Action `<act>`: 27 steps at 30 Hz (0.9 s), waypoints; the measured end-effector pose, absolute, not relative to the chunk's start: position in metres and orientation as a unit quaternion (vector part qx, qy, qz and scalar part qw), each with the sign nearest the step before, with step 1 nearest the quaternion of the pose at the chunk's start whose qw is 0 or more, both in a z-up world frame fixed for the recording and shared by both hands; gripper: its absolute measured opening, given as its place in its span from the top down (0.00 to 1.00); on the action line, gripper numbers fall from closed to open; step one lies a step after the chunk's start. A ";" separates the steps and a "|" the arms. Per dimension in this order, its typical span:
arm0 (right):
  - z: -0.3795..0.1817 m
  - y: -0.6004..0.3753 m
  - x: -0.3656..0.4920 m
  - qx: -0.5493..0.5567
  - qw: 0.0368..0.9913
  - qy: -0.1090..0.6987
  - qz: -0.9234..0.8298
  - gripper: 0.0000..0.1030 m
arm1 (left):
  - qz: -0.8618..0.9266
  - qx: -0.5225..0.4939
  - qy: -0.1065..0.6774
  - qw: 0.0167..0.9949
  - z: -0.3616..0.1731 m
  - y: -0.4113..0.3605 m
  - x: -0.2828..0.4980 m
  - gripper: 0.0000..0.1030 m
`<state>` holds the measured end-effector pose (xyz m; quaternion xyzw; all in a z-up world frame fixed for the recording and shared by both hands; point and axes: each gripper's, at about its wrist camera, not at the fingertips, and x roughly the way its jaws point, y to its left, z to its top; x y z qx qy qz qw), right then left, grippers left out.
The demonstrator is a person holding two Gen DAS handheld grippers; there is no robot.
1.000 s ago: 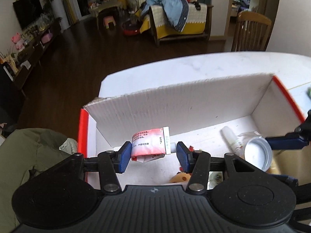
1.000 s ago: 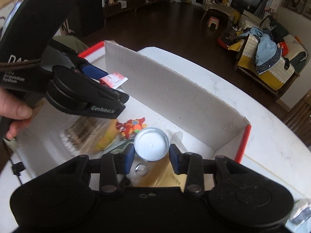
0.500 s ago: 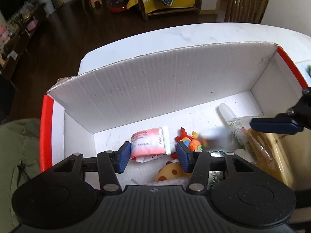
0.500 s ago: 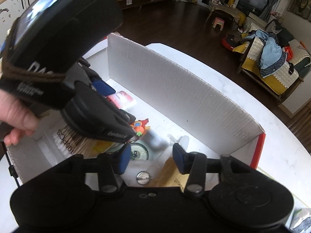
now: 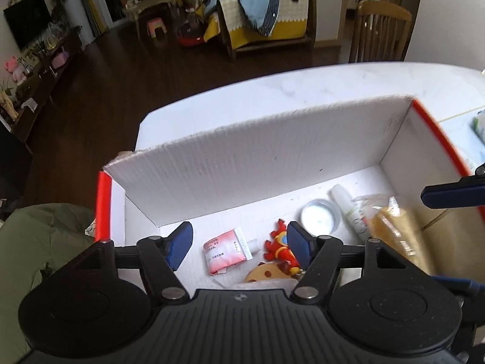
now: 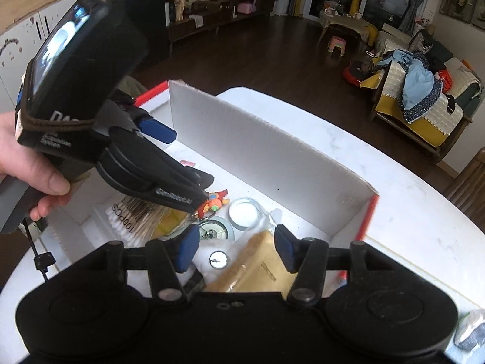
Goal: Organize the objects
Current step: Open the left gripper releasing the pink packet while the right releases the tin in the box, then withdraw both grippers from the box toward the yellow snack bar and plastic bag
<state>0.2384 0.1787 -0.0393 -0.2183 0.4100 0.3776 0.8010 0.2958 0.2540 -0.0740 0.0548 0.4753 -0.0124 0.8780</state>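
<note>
A white cardboard box with red edges stands on the white table. My left gripper is open above a pink tube lying on the box floor. A red toy figure lies beside it. A round white lid lies on the box floor. My right gripper is open and empty over a tan packet and a small round metal piece. The left gripper's body shows in the right wrist view.
The box also holds a white bottle, a pack of cotton swabs and a round dial. A green garment lies left of the table. A wooden chair stands behind the table.
My left gripper opened and let the pink tube drop onto the box floor. My right gripper opened, released the round lid into the box, and drew back.
</note>
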 end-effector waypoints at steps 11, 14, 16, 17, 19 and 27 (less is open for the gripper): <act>0.000 0.125 0.215 -0.183 0.813 0.388 0.395 0.43 | -0.028 0.029 0.438 0.898 -0.031 0.246 0.253 0.34; 0.009 0.111 0.207 -0.176 0.816 0.379 0.399 0.40 | -0.032 0.023 0.433 0.901 -0.023 0.241 0.238 0.34; 0.015 0.100 0.201 -0.170 0.818 0.376 0.401 0.40 | -0.032 0.020 0.429 0.903 -0.018 0.236 0.227 0.34; 0.017 0.096 0.199 -0.167 0.819 0.375 0.402 0.40 | -0.033 0.018 0.426 0.904 -0.015 0.233 0.223 0.34; 0.022 0.088 0.195 -0.162 0.820 0.372 0.403 0.39 | -0.036 0.013 0.420 0.907 -0.010 0.226 0.211 0.34; 0.026 0.051 0.180 -0.136 0.823 0.370 0.410 0.15 | -0.051 0.007 0.392 0.918 0.008 0.188 0.168 0.25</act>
